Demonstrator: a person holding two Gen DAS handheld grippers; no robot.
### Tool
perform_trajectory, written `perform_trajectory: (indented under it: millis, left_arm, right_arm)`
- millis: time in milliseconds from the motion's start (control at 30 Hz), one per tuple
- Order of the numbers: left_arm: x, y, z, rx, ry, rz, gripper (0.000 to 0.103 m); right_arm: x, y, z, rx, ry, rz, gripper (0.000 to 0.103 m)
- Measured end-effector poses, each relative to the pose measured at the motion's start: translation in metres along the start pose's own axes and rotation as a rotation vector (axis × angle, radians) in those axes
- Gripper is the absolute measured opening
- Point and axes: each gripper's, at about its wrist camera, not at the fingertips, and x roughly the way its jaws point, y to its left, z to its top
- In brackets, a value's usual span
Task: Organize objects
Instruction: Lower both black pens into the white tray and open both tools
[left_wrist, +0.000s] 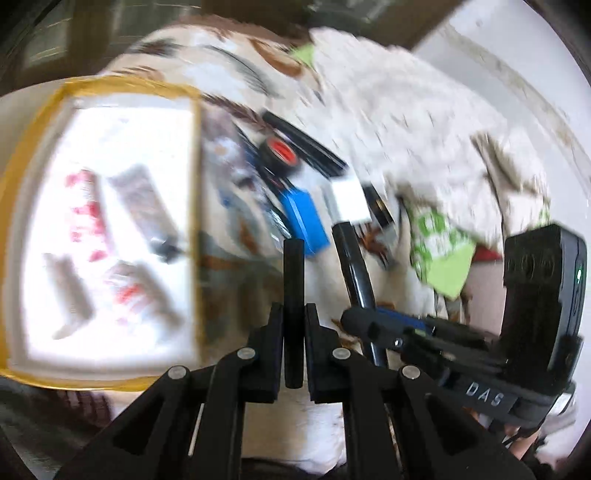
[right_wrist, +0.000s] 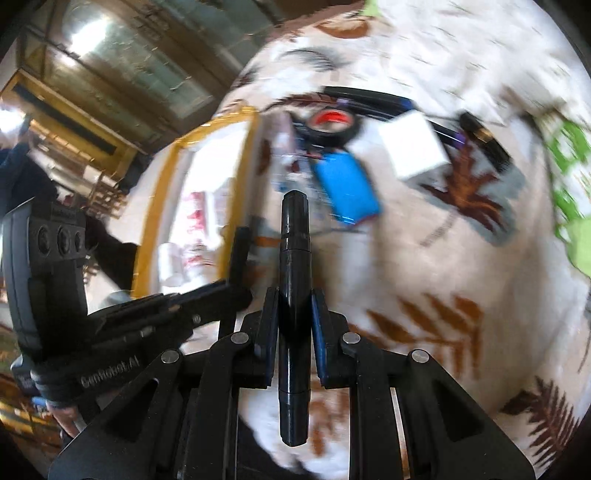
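My left gripper (left_wrist: 294, 325) is shut on a thin black stick (left_wrist: 294, 280) that stands up between its jaws. My right gripper (right_wrist: 294, 317) is shut on a black marker pen (right_wrist: 294, 258) that points forward. Both are held above a leaf-patterned bedspread (right_wrist: 443, 258). Ahead lies a pile: a blue flat pack (right_wrist: 349, 188), a black tape roll with a red core (right_wrist: 330, 125), a white box (right_wrist: 413, 149) and long black pens (right_wrist: 369, 98). A white tray with a yellow rim (left_wrist: 110, 229) holds several tubes and packets, left of the pile.
The right gripper with its pen shows in the left wrist view (left_wrist: 406, 328); the left gripper shows in the right wrist view (right_wrist: 166, 306). A green-and-white cloth (left_wrist: 443, 254) lies at the right. A glass cabinet (right_wrist: 129, 66) stands behind the bed.
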Motion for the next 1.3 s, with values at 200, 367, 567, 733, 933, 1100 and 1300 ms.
perform_trajectory:
  millis: [200,367,567,733,933,1100,1300]
  left_arm:
    - [-0.039,0.045,0.015,-0.082,-0.089,0.040,0.008]
    - [-0.047,0.085,0.028,-0.164,-0.109,0.063,0.008]
    - [-0.050,0.118,0.043,-0.211,-0.100,0.112,0.008]
    - [-0.045,0.146,0.058,-0.242,-0.096,0.141,0.008]
    - [-0.033,0.173,0.073,-0.268,-0.088,0.152,0.008]
    - [-0.018,0.184,0.077,-0.281,-0.062,0.154,0.008]
    - [-0.013,0.181,0.075,-0.247,-0.064,0.203,0.009]
  right_arm:
    - [0.022,0.044,0.020,-0.072,0.023,0.050,0.016]
    - [0.044,0.070,0.038,-0.116,0.038,0.074,0.016]
    - [0.072,0.086,0.064,-0.127,0.060,0.092,0.016]
    - [0.096,0.098,0.082,-0.148,0.075,0.091,0.016]
    - [0.133,0.110,0.106,-0.160,0.097,0.078,0.016]
    - [0.159,0.116,0.117,-0.171,0.118,0.058,0.016]
    - [0.180,0.125,0.122,-0.196,0.136,0.034,0.016]
